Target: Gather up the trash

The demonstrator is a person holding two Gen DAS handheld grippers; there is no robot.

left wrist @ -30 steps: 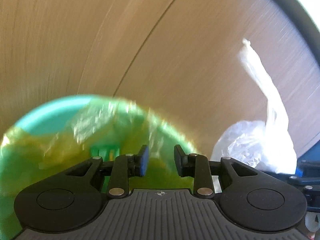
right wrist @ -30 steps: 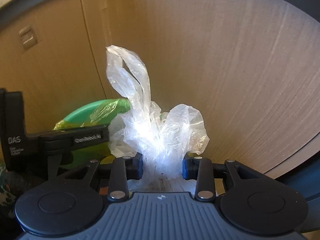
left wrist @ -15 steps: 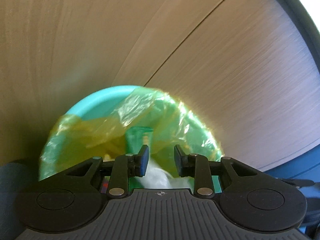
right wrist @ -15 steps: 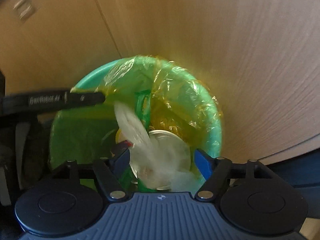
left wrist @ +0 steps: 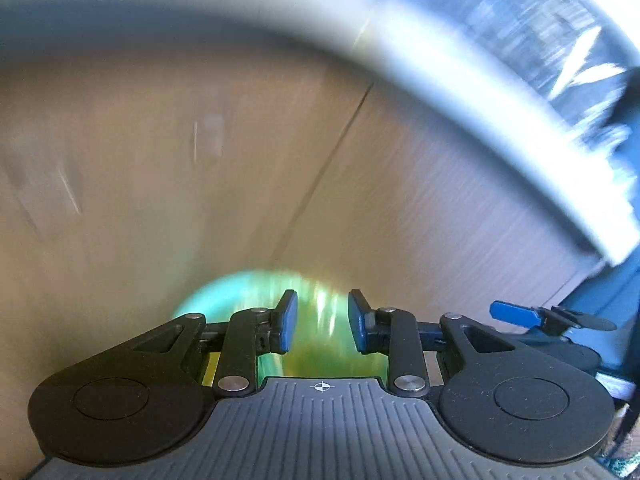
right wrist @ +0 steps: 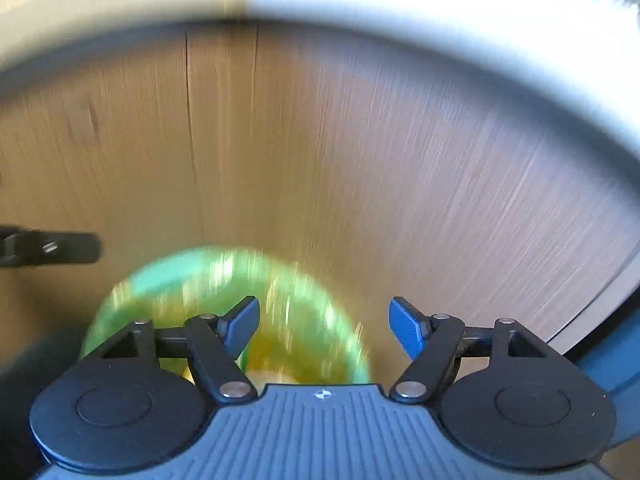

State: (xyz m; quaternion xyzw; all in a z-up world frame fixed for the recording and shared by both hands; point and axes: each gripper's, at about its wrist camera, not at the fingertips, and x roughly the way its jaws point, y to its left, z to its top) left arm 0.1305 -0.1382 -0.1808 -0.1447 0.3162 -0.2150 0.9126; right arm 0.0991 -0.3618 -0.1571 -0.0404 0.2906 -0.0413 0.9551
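A green bin with a yellow-green liner (right wrist: 208, 284) stands on the floor against wooden cabinet fronts, blurred by motion; it also shows in the left wrist view (left wrist: 248, 292). My right gripper (right wrist: 324, 320) is wide open and empty, above the bin. My left gripper (left wrist: 322, 314) is open with a narrow gap and empty, also above the bin. The clear plastic bag is not in view. The right gripper's fingertip (left wrist: 514, 313) shows at the right of the left wrist view, and part of the left gripper (right wrist: 48, 247) at the left of the right wrist view.
Wooden cabinet doors (right wrist: 360, 152) fill the background, with a pale countertop edge (left wrist: 480, 92) above them. Blue floor or furniture (left wrist: 600, 300) shows at the far right.
The right gripper opened and let the clear plastic bag fall into the bin. Both grippers have since lifted and tilted up, so the bin looks smaller and lower.
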